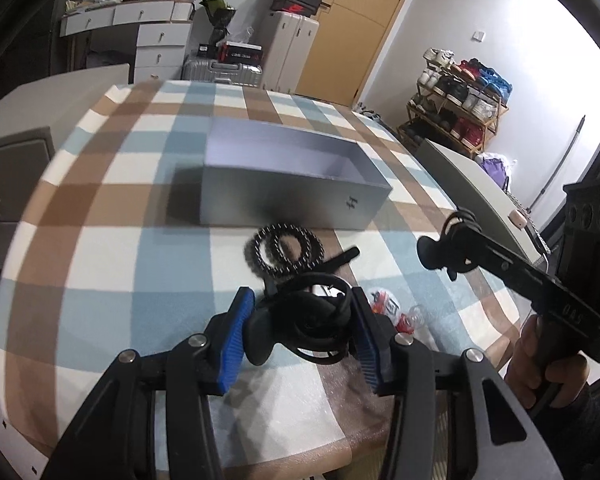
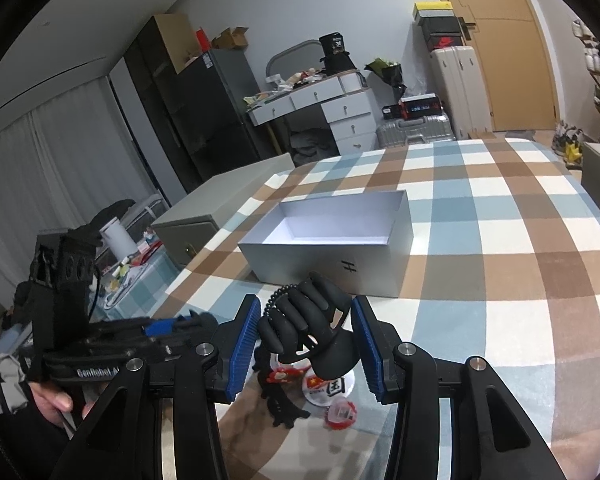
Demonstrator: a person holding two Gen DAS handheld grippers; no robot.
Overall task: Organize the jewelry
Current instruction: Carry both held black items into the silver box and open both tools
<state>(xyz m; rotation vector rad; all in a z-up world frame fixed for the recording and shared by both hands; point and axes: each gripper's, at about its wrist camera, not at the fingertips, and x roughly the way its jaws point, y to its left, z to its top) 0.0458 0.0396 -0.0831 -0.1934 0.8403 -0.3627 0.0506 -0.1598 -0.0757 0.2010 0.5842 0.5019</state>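
1. Left wrist view: left gripper has its blue fingers clamped on a black cord bundle, lifted just off the checked bench.
2. Just ahead of the fingers: beaded bracelet coiled flat on the bench. Past it, open grey box, nothing visible inside.
3. Right of the fingers, on the bench: red-and-white badges. Further right, the right gripper comes in, gripping a black piece; a hand holds its handle.
4. Right wrist view: right gripper fingers pinch a black hand-shaped stand, held clear of the bench.
5. Below the fingers: badges and a black spiky item on the bench. Box straight ahead, bracelet between stand and box.
6. Left of the fingers: left gripper, hand on its handle.
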